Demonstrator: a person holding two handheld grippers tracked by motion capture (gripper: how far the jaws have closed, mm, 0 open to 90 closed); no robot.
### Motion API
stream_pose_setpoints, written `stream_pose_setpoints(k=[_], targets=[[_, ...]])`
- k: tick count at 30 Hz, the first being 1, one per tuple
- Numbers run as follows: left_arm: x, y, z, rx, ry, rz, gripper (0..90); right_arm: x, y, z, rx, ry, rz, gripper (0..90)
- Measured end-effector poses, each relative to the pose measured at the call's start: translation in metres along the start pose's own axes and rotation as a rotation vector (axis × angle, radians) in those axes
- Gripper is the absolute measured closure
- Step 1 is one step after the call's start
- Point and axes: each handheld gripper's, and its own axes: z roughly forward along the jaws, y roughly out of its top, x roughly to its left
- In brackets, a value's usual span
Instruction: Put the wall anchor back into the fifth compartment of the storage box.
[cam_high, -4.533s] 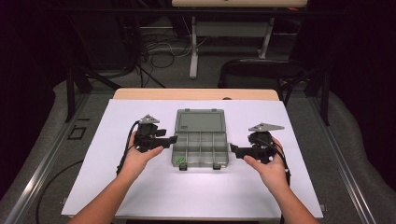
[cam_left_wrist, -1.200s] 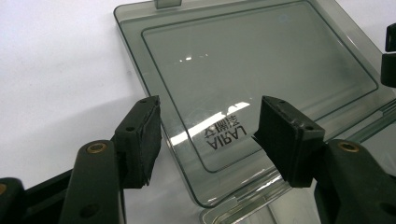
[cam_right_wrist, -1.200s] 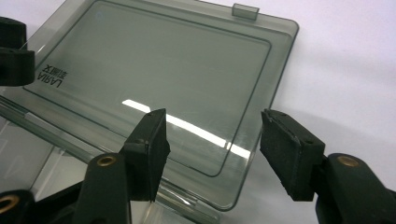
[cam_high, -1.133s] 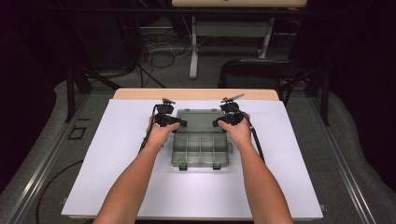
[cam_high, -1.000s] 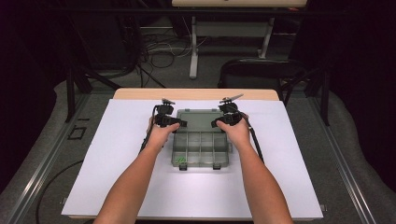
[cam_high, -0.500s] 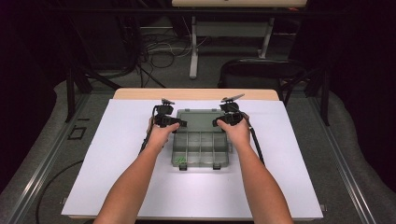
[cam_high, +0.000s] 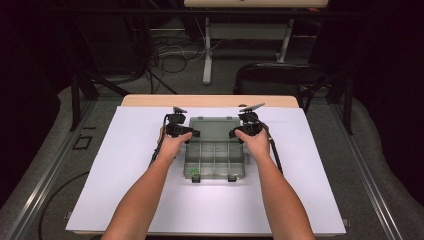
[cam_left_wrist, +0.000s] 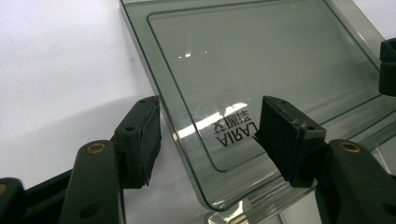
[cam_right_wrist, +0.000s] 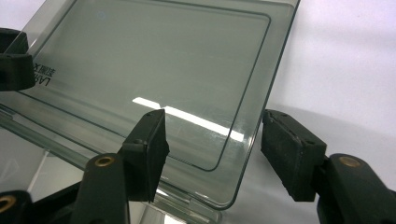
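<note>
A compartment box (cam_high: 215, 159) sits at the middle of a sheet (cam_high: 125, 190) covering the table (cam_high: 210, 100), its open lid (cam_high: 214, 128) lying flat behind it toward the table's far edge. The left gripper (cam_high: 186, 133) is at the lid's left edge, the right gripper (cam_high: 238, 133) at its right edge, each with one jaw over the lid and one outside it. A chair (cam_high: 280, 75) stands beyond the far edge.

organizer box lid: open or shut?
Open. The clear lid lies folded back flat on the white sheet behind the divided tray, whose compartments show uncovered in the high view.
</note>
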Motion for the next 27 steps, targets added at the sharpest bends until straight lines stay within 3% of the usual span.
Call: stream_pose_setpoints(k=[27], targets=[[0.0042, -0.0007, 0.0035, -0.002, -0.022, -0.025, 39.3, -0.0072, -0.0027, 0.0063, -0.033, 0.043, 0.017, 39.3]])
